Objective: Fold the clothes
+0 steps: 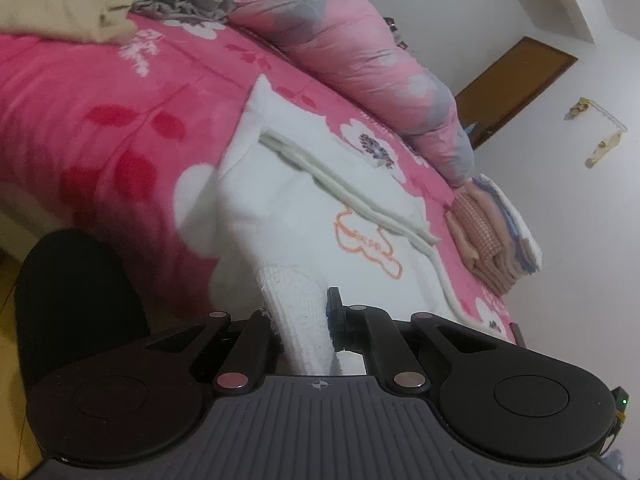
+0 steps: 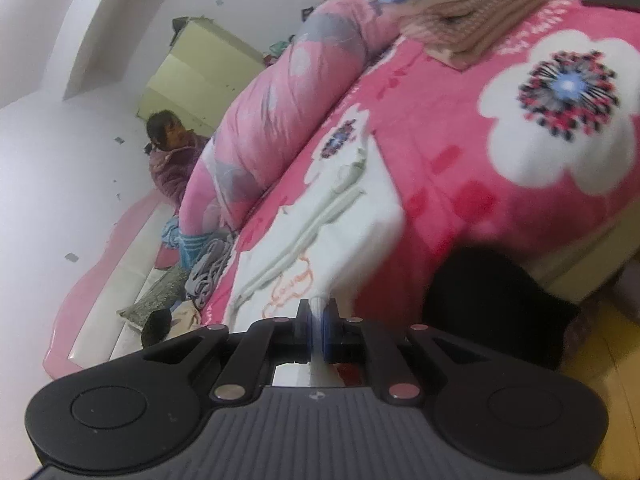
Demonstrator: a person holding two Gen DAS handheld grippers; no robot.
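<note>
White sweater (image 1: 320, 208) with orange embroidery, edges pinched in both hand-held grippers (image 1: 298, 320) (image 2: 319, 320)

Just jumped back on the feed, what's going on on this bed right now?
A person is folding a white fleece garment with orange embroidery and pale drawstrings, spread on the pink floral blanket. The left gripper pinches its ribbed cuff; the right gripper is clamped on a thin edge of the same garment. A folded stack of checked and striped clothes sits beside it, and a rolled pink quilt lies behind. Unfolded clothes wait at the far end.
</note>
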